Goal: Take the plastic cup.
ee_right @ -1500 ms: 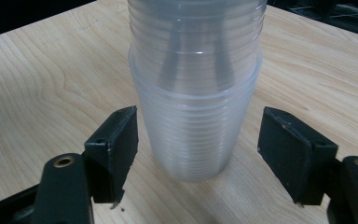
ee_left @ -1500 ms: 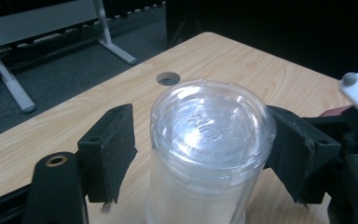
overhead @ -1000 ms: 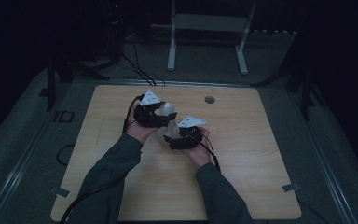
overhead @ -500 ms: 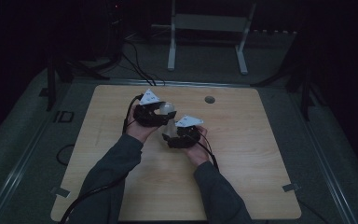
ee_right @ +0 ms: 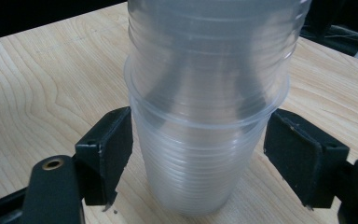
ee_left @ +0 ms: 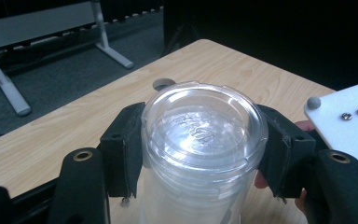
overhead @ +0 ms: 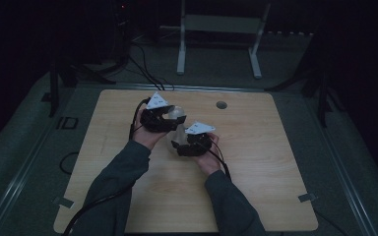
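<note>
a: high view. both hands meet over the middle of the wooden counter (overhead: 275,187), a bit toward its far edge. left gripper (overhead: 165,117) and right gripper (overhead: 183,143) sit close together, a stack of clear plastic cups (overhead: 177,125) between them. round hole (overhead: 221,104) in the counter near the far edge, apart from the hands.

b: left gripper view?

a: left gripper (ee_left: 200,154) has its fingers (ee_left: 123,149) clenched on the stack of clear plastic cups (ee_left: 200,140), pads touching the wall on both sides. closed end of the stack faces the camera. grey plate of the other gripper at the right edge.

b: right gripper view?

a: right gripper (ee_right: 200,158) fingers (ee_right: 107,149) bracket the outermost cup (ee_right: 191,172) of the stack. left pad touching or nearly so, right pad shows a small gap. grasping or released, cannot tell. stack runs up out of frame, counter below it.
</note>
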`<state>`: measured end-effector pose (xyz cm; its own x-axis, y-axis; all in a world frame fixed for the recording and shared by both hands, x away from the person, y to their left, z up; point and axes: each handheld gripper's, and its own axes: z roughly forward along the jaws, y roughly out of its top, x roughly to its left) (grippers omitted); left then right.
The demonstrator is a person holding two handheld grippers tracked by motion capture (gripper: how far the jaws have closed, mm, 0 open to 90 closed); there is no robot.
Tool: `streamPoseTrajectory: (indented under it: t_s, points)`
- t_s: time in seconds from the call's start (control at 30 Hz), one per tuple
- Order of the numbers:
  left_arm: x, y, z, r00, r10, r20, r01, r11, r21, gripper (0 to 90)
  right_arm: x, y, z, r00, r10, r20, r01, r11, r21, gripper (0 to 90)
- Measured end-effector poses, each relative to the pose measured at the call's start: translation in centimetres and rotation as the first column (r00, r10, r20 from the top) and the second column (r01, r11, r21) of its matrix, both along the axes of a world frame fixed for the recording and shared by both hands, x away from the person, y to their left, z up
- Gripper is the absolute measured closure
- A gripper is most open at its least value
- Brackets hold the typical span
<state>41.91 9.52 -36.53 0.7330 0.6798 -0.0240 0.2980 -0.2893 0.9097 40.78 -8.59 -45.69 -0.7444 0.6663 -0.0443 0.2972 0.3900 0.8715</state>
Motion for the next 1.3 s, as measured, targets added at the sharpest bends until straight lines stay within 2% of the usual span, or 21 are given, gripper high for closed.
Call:
streamPoseTrajectory:
  t_s: [0.7, 1.13, 1.3]
  points:
    - [-0.2, 0.5, 2.3, 0.9996, -0.012, 0.025, 0.013, 0.9991, -0.040, 40.6, 0.0, -0.1, 0.0, 0.9998, 0.007, -0.016, -0.007, 1.000, 0.005, 22.3]
    - [-0.5, 0.5, 3.7, 0.9986, -0.018, 0.050, 0.020, 0.9993, -0.030, 40.8, -0.3, -0.4, 0.5, 0.9997, 0.017, -0.017, -0.017, 1.000, 0.013, 18.7]
    - [-0.7, 0.8, 4.3, 0.9982, -0.020, 0.056, 0.022, 0.9988, -0.043, 40.8, -0.5, -0.7, 0.8, 0.9994, 0.024, -0.024, -0.024, 1.000, 0.015, 18.7]
